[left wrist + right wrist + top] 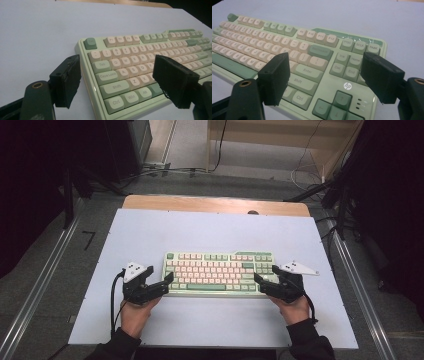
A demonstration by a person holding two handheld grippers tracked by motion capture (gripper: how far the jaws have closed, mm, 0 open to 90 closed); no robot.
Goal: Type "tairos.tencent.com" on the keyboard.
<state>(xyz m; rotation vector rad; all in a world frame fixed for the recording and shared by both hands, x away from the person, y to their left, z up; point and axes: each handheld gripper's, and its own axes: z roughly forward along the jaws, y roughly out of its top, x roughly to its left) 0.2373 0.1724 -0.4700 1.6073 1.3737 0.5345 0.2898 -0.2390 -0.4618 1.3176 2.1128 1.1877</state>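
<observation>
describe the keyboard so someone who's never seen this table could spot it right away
A pale sheet covers the wooden table, and near its front edge, between the left gripper and the right gripper, lies the keyboard. It is a flat mint-green board with cream keys, darker green keys at its edges, and a small white hp logo by the arrow keys.

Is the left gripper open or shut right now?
Open: the left gripper jaws stand wide apart around the keyboard corner.

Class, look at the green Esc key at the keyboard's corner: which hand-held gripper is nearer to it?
Left. The left hand-held gripper sits at the end of the keyboard bearing the Esc key; the right hand-held gripper is at the opposite end.
</observation>
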